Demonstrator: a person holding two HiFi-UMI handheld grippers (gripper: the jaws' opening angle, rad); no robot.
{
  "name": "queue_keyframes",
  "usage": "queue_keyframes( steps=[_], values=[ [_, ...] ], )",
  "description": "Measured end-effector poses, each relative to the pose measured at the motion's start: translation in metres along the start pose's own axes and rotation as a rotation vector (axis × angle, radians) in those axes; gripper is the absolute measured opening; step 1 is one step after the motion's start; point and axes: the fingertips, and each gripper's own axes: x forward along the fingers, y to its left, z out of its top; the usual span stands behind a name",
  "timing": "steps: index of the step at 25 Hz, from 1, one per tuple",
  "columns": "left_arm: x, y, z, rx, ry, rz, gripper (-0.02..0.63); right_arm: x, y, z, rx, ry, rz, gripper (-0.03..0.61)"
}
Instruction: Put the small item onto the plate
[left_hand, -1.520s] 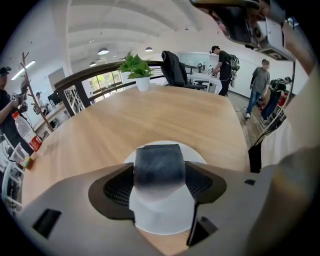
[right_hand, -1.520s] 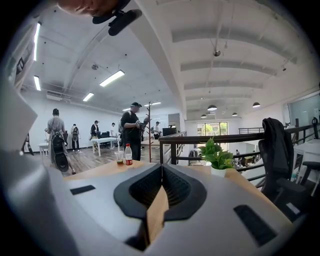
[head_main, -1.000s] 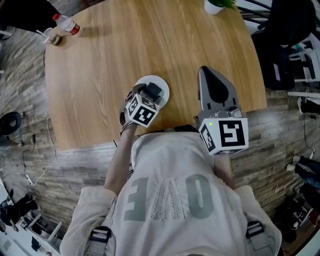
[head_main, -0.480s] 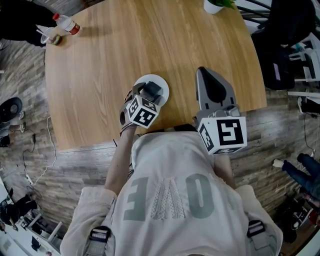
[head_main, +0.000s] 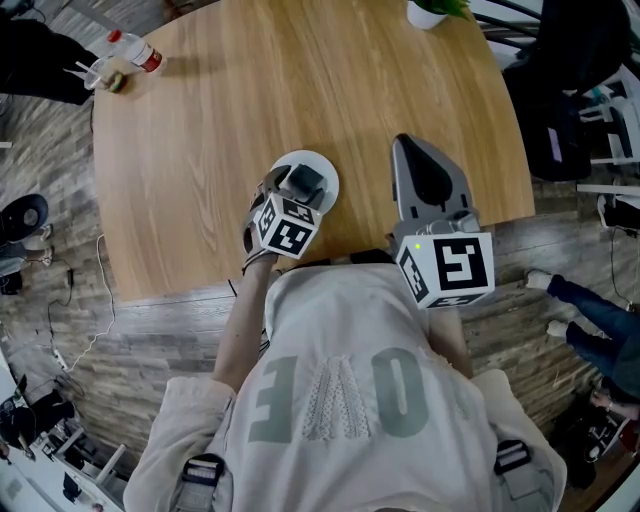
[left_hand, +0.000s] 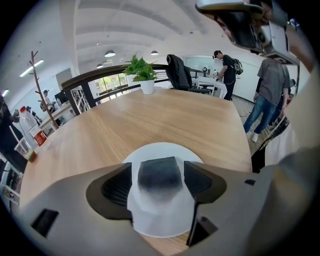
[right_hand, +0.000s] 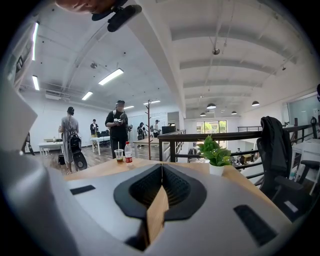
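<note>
Left gripper (head_main: 303, 180) hides most of the plate (head_main: 312, 155).

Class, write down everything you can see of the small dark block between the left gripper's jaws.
The block is small, dark grey and boxy, with a flat top, softly rounded edges and a matte, perhaps foam-like surface. It lies flat on the white plate, near its middle, between the jaws of the left gripper. A thin strip of plate shows along its left side, so that jaw looks clear of it; the right gap is narrower. Its near end is blurred.
</note>
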Motion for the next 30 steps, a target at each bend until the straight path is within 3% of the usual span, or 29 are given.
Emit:
queue_keyframes(
  steps=[4, 9, 13, 16, 20, 25, 30],
  values=[
    [-0.007, 0.009, 0.016, -0.068, -0.053, 0.01, 0.311, 0.001, 0.0, 0.001, 0.003, -0.004, 0.004, 0.017],
    [-0.024, 0.033, 0.048, -0.27, -0.187, 0.001, 0.311, 0.005, 0.003, 0.005, -0.006, -0.015, 0.022, 0.018],
    [-0.055, 0.056, 0.095, -0.276, -0.364, 0.037, 0.308, 0.011, 0.005, 0.015, -0.034, -0.047, 0.044, 0.018],
    [-0.085, 0.076, 0.129, -0.279, -0.503, 0.12, 0.23, 0.014, 0.005, 0.03, -0.05, -0.085, 0.051, 0.018],
    [-0.13, 0.099, 0.166, -0.291, -0.693, 0.252, 0.031, 0.017, 0.005, 0.049, -0.074, -0.139, 0.059, 0.018],
    [-0.208, 0.106, 0.196, -0.344, -0.928, 0.366, 0.009, 0.016, 0.005, 0.071, -0.075, -0.203, 0.054, 0.018],
    [-0.304, 0.099, 0.214, -0.298, -1.099, 0.525, 0.008, 0.012, 0.006, 0.084, -0.068, -0.255, 0.056, 0.018]
  ],
)
